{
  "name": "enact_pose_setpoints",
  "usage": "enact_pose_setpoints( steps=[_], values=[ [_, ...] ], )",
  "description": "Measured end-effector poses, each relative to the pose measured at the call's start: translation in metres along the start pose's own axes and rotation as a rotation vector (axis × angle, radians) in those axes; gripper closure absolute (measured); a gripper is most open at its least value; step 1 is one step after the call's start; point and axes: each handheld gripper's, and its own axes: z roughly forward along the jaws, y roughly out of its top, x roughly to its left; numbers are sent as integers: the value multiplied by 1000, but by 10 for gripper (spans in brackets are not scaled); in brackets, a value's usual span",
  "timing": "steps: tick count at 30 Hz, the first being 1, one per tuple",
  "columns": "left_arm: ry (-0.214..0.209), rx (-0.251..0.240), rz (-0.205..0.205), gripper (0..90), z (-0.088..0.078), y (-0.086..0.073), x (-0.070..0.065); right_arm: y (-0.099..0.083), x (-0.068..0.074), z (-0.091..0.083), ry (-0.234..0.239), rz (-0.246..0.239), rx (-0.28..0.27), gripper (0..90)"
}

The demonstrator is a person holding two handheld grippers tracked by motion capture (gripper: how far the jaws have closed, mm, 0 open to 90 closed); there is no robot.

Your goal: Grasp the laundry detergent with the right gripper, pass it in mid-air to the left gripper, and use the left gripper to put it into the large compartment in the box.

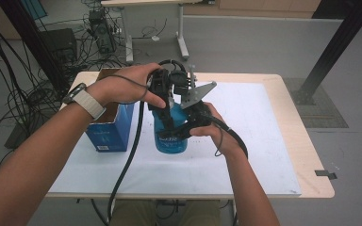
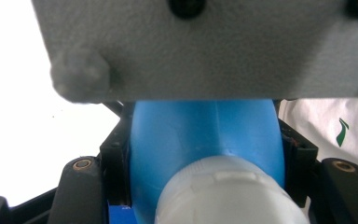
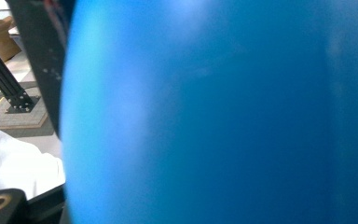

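Both tongs grip blue bottle [image 1: 170,136]

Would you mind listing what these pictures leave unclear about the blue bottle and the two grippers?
- Blue bottle: in the high view, both hands and grippers cover its upper part; its label print is too small to read.
- Right gripper: in the right gripper view, the blurred blue wall hides where its jaws touch.
- White cap: in the left gripper view, cut off by the bottom edge.
- Blue box: contents hidden.
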Motion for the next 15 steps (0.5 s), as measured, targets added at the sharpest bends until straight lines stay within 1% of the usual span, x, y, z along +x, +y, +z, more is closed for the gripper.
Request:
enact_pose_setpoints(
  steps=[5, 15],
  values=[
    [7, 6, 3, 378, 1, 1, -1, 0, 0, 0, -3, -4, 6, 435],
    [8, 2, 1, 378, 0, 1, -1, 0, 0, -1, -2, -4, 4, 434]
  ],
)
